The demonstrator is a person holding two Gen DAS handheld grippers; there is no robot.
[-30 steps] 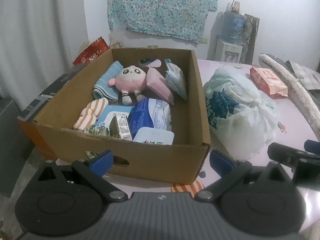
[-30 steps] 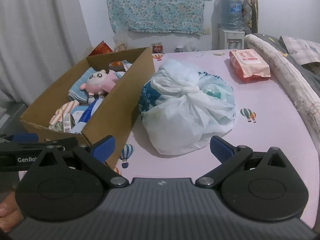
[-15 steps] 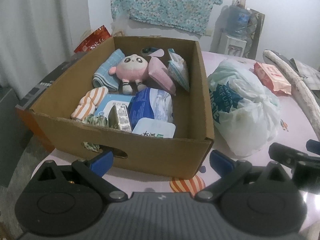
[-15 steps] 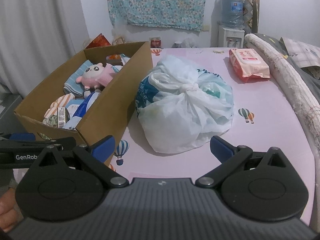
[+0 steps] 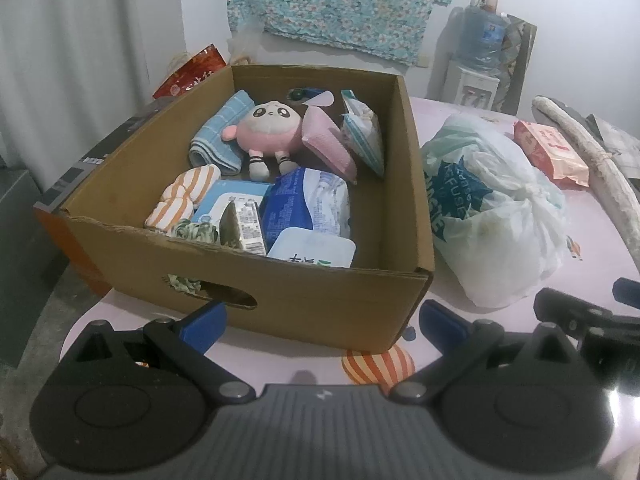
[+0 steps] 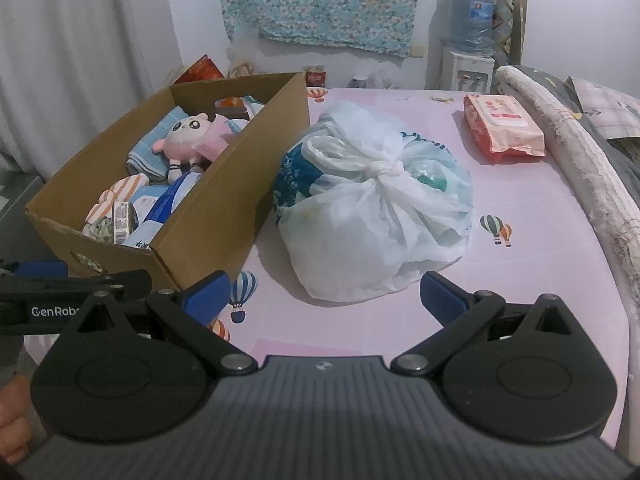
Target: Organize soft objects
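A cardboard box (image 5: 256,288) is sitting on the left part of a pink sheet (image 6: 540,256) printed with hot-air balloons, and it is holding most of the soft things. A pink plush (image 5: 270,134) is lying near the back of the box, leaning against a rolled blue towel (image 5: 222,136) on its left. To its right a pink packet (image 5: 330,142) and a pale tissue pack (image 5: 366,136) are standing tilted against each other. Striped orange socks (image 5: 182,200) are lying toward the front left, beside a small carton (image 5: 246,226), a blue wipes pack (image 5: 306,204) and a white lidded pack (image 5: 312,250) at the front wall. Just right of the box, touching or nearly touching its side wall, a knotted white plastic bag (image 6: 376,212) is resting on the sheet. Farther back on the right, well apart from the bag, a red wipes pack (image 6: 502,128) is lying flat near a pale rolled edge (image 6: 580,160) of bedding. The left gripper (image 5: 320,320) is hovering in front of the box's near wall, its blue-tipped fingers spread wide and gripping nothing. The right gripper (image 6: 324,292) is hovering in front of the bag, its fingers likewise spread wide and empty. A patterned cloth (image 6: 320,0) is hanging on the back wall, and a water dispenser (image 6: 468,56) is standing in the corner.
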